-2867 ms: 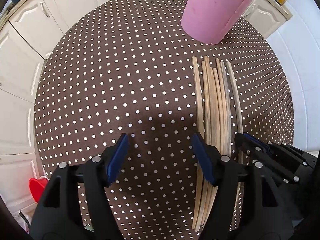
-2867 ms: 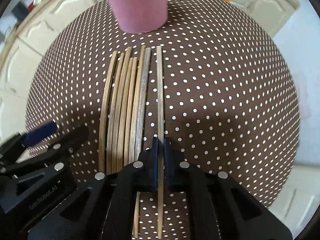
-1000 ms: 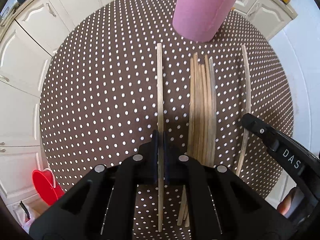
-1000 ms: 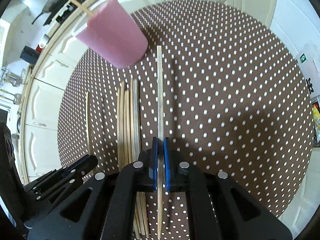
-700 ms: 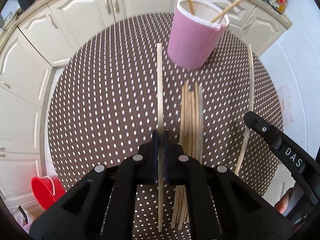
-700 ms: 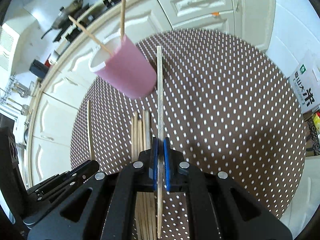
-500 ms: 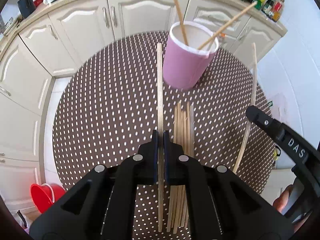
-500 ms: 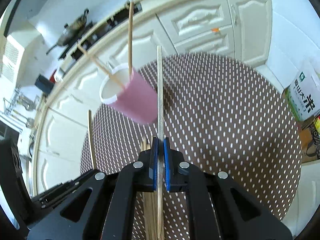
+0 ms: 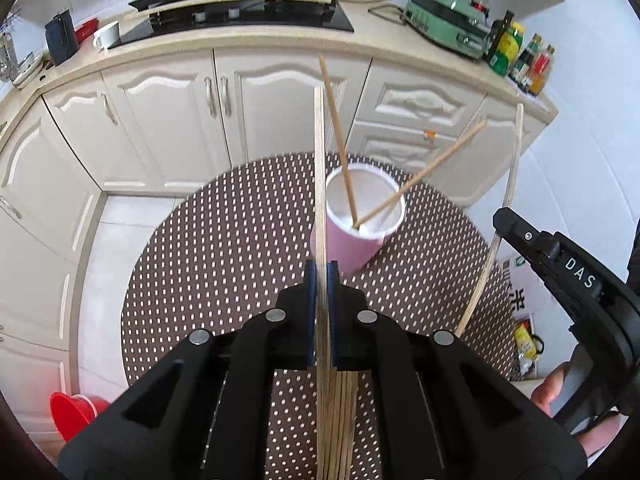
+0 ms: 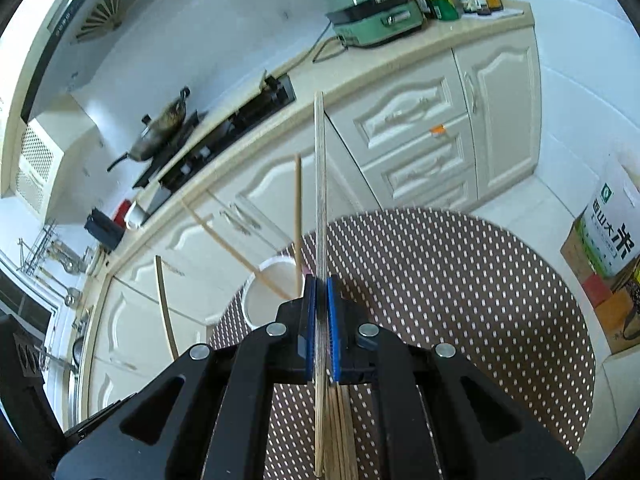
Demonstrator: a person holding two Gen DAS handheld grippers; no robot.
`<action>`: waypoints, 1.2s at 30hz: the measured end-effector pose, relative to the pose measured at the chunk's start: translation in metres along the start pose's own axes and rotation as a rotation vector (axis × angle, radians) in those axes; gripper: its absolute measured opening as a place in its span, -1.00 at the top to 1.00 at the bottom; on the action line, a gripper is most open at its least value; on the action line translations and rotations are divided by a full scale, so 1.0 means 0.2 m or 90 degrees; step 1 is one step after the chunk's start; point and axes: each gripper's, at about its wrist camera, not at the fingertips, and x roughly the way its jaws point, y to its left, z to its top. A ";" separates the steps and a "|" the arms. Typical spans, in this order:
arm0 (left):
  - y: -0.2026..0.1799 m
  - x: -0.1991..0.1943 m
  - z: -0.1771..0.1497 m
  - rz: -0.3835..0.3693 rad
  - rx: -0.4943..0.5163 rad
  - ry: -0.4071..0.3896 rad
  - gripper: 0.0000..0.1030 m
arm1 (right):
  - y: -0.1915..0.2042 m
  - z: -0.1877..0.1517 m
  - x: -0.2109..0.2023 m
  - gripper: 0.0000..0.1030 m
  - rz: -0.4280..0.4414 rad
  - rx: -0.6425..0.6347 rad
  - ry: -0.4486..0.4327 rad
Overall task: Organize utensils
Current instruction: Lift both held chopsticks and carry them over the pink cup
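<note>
My left gripper is shut on one wooden chopstick, held up in the air above the table. My right gripper is shut on another chopstick, also raised. In the left wrist view the right gripper shows at the right with its chopstick. The pink cup stands on the dotted brown table just ahead, with two chopsticks leaning in it. A bundle of several chopsticks lies on the table under the grippers. The right wrist view shows the cup to the left.
White kitchen cabinets and a counter with a stove, a green appliance and bottles stand beyond the round table. A red bucket sits on the floor at the left. A rice bag stands on the right. A person's hand holds the right gripper.
Both grippers have risen off the table with a chopstick each and tilted up, so the cup's opening and the kitchen counter came into view. The bundle stayed on the table.
</note>
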 end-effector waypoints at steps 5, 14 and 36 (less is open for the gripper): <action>0.01 -0.03 0.11 -0.015 -0.023 -0.035 0.89 | 0.04 0.09 0.00 0.91 0.010 0.015 -0.034; 0.03 -0.06 0.30 -0.038 -0.069 -0.094 0.89 | 0.09 0.20 0.04 0.91 0.000 0.034 -0.092; 0.10 0.18 0.55 -0.029 -0.165 -0.211 0.89 | 0.04 0.19 0.26 0.91 -0.053 0.136 -0.209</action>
